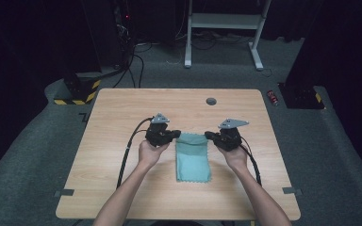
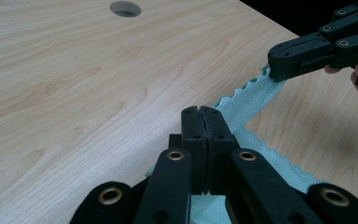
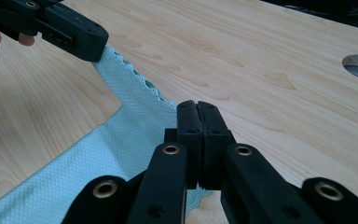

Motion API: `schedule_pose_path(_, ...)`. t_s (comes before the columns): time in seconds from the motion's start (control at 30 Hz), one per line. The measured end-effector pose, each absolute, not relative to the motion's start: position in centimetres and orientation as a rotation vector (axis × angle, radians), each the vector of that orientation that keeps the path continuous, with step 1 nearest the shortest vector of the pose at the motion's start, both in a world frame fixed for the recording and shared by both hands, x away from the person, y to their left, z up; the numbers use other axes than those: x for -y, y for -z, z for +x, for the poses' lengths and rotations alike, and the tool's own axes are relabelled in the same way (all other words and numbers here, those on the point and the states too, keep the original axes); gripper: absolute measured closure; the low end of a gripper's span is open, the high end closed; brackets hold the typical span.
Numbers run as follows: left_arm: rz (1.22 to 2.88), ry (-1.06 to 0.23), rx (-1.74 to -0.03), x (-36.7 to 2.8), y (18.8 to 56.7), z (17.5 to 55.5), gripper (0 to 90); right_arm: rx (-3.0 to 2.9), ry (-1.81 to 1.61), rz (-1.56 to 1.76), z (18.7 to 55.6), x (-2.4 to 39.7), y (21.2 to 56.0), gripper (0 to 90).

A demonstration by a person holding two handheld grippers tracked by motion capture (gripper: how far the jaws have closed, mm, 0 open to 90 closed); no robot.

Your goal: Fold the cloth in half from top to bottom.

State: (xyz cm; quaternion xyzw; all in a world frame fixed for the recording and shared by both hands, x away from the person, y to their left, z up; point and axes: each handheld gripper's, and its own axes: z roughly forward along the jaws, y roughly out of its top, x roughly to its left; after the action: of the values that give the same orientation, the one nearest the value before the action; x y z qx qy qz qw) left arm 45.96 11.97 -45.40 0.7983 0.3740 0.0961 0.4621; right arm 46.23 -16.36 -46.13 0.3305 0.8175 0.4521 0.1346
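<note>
- forearms came in from the bottom edge of the high view, one hand wrapped round each tool, both reaching toward the middle of the table.
- left gripper was pinched fully closed on the far left corner of the cloth; in its own view the two black jaws met with no gap and teal fabric ran out from under them.
- right gripper was likewise clamped tight on the far right corner, jaws pressed together over the scalloped hem.
- cloth itself lay near the centre of the table, a narrow teal strip running toward the person, apparently already doubled lengthwise, though the layers were hard to count from above.
- far edge was lifted a touch off the wood and stretched between the two grips, which looked like the reason for taking both corners at once: it kept the hem taut and square.
- near end rested flat on the table, anchoring the strip so the raised end could travel over it.
- my read: this was the start of a fold, far edge to be carried toward the near edge.
- grommet hole sat well beyond the cloth, out of the way.
- cables trailed back along each wrist, clear of the fabric.
</note>
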Motion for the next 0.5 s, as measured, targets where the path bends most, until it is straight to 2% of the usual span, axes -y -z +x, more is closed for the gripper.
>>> schedule_pose_path(0.5, 1.961, -0.219, -0.893, -12.1, 45.6, 44.6, 89.1, -2.387, -1.342, 0.927, 45.1, 16.9, 46.4, 89.1)
